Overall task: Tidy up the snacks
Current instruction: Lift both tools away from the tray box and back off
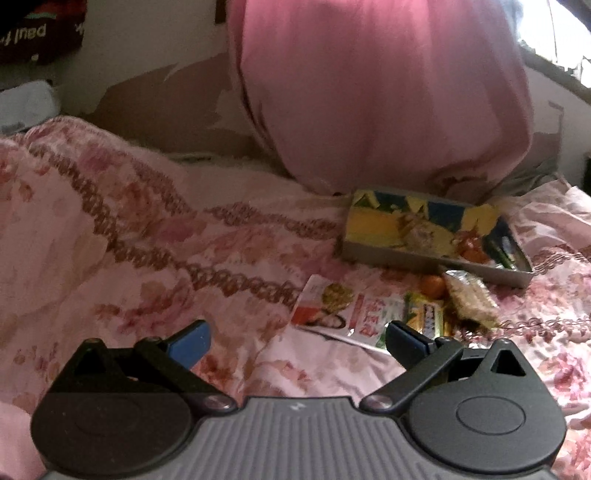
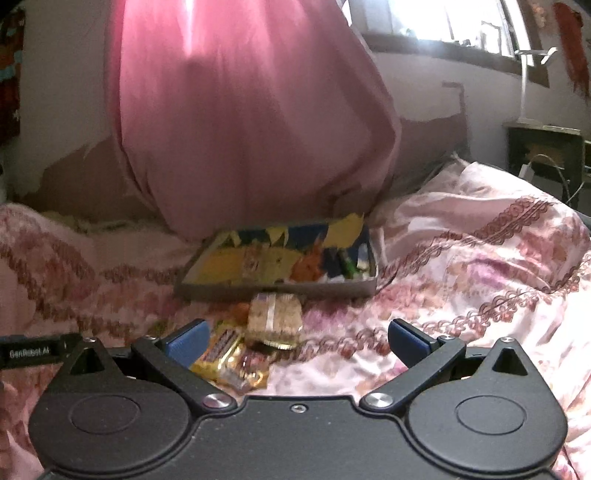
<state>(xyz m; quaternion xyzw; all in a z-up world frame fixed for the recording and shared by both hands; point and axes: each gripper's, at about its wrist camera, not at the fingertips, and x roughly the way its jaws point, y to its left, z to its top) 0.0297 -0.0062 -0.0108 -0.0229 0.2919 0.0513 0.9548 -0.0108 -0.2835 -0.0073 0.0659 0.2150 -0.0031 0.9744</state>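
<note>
Pink floral bedding (image 1: pixel 147 229) covers the bed where we work, with a bunched pink curtain (image 1: pixel 369 92) hanging at twelve o'clock and a bright window (image 2: pixel 443 22) behind it. Just below the curtain lies a shallow tray (image 1: pixel 388 256), its printed yellow-and-blue floor already carrying a few small pieces at its right end — something orange and something green, too blurred to name.

Loose snacks lie on the bedding just in front of the tray: a flat white packet (image 1: pixel 340 314), a yellow bar (image 1: pixel 424 317), a pale cracker pack (image 1: pixel 469 299) and a small orange item (image 1: pixel 433 286) close against the tray wall.

We judge the sorting to be partly done, with the next pick not yet begun. Our left hand-held gripper (image 1: pixel 295 341) is spread wide and empty, the white packet at its one o'clock. Our right hand-held gripper (image 2: pixel 295 341) is likewise released, holding nothing, the yellow bar (image 2: pixel 221 350) lying by its left finger at ten o'clock and the cracker pack (image 2: pixel 273 317) near twelve.

Next, we think, one gripper must drop over a single wrapper — the soft bedding may give under pressure, so a shallow, centred pinch seems wise.
</note>
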